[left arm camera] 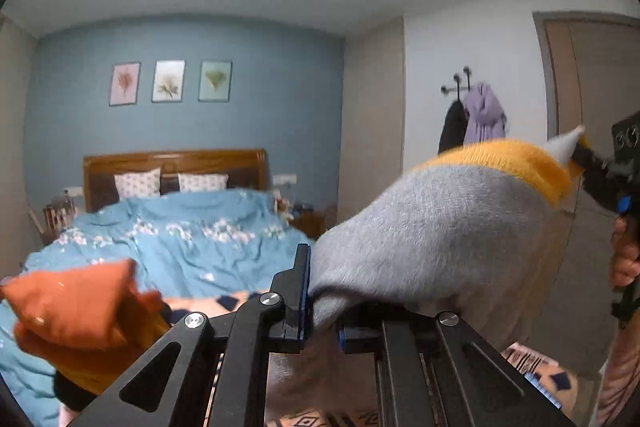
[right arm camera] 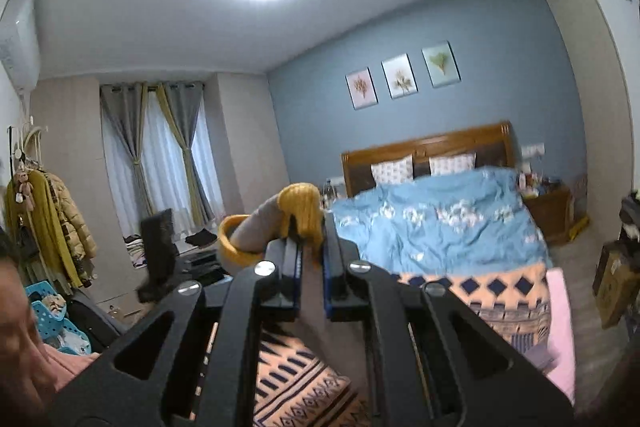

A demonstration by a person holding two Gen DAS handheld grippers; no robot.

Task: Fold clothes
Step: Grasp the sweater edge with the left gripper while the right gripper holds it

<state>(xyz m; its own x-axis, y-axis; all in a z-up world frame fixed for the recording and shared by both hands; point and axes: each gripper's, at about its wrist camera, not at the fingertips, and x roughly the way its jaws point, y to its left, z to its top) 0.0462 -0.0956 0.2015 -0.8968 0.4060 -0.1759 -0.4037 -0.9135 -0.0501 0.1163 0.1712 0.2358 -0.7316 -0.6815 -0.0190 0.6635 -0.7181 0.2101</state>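
A grey knit sweater [left arm camera: 448, 227] with a mustard-yellow band [left arm camera: 516, 159] hangs stretched in the air between both grippers. My left gripper [left arm camera: 320, 291] is shut on its grey edge. My right gripper [right arm camera: 311, 247] is shut on the yellow band [right arm camera: 302, 207]; it also shows in the left wrist view [left arm camera: 584, 155] at the far right, pinching the sweater's top corner. In the right wrist view a grey sleeve [right arm camera: 256, 227] with a yellow cuff [right arm camera: 230, 247] droops to the left. An orange garment [left arm camera: 76, 311] lies at lower left on the bed.
A bed with a blue floral duvet [left arm camera: 180, 239] and a patterned peach blanket [right arm camera: 504, 291] lies below. A wooden headboard [right arm camera: 428, 147], nightstand [right arm camera: 548, 211], clothes rack [right arm camera: 48, 223], blue baskets [right arm camera: 52, 311] and a door [left arm camera: 592, 87] surround it. Coats hang on wall hooks [left arm camera: 476, 115].
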